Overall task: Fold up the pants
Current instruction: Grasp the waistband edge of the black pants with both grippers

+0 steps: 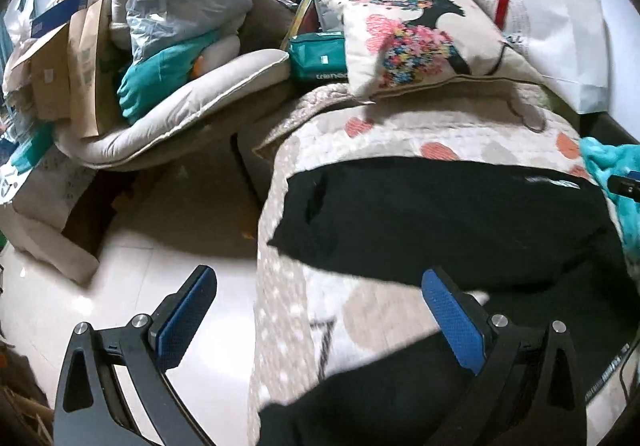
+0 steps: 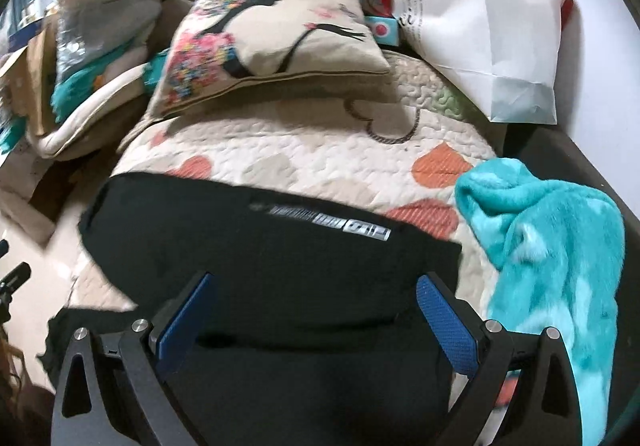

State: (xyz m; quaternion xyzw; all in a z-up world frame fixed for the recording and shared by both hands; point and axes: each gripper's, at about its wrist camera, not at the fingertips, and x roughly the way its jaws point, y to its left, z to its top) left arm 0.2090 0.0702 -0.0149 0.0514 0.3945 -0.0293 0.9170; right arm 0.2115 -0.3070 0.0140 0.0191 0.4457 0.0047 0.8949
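Black pants (image 1: 440, 222) lie on a quilted bed cover (image 1: 400, 134), folded over with a white printed logo near the upper right edge. A second black part lies nearer me. The pants also show in the right wrist view (image 2: 280, 262) with the logo facing up. My left gripper (image 1: 320, 282) is open and empty above the bed's left edge, its right finger over the black fabric. My right gripper (image 2: 316, 286) is open and empty just above the pants, fingers spread on either side of the fabric.
A floral cushion (image 1: 412, 34) and a white paper bag (image 1: 560, 30) lie at the head of the bed. A turquoise fleece blanket (image 2: 552, 246) lies on the right. Piled bedding and boxes (image 1: 140, 66) stand left, beyond a strip of tiled floor (image 1: 160, 266).
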